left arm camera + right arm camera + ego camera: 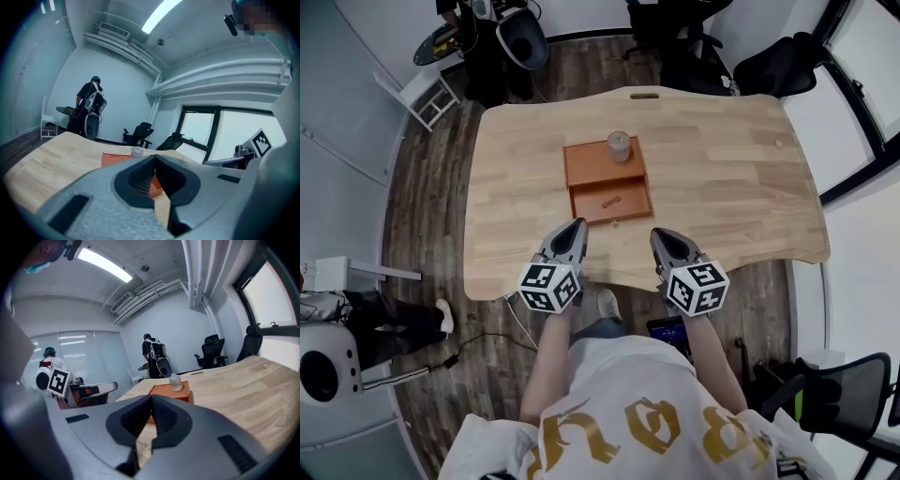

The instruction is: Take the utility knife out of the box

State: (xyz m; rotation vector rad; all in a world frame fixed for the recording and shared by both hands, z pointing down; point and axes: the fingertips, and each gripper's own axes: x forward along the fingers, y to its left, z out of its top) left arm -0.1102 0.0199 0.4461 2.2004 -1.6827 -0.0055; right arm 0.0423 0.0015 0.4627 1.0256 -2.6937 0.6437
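Observation:
An orange box (606, 161) sits mid-table with its drawer (611, 202) pulled out toward me. In the drawer lies a small orange utility knife (609, 201). A clear jar (619, 146) stands on the box top. My left gripper (575, 228) hovers near the table's front edge, just left of the drawer, jaws shut and empty. My right gripper (661, 236) hovers just right of the drawer, also shut and empty. The box (117, 159) shows past the shut jaws in the left gripper view, and the box (169, 391) with the jar (176, 382) in the right gripper view.
The wooden table (722, 178) has a curved front edge near me. Office chairs (769, 61) stand behind the table at the right. A person (492, 42) stands beyond the far left corner, beside a white stand (427, 98). A window (225, 136) lies at the right.

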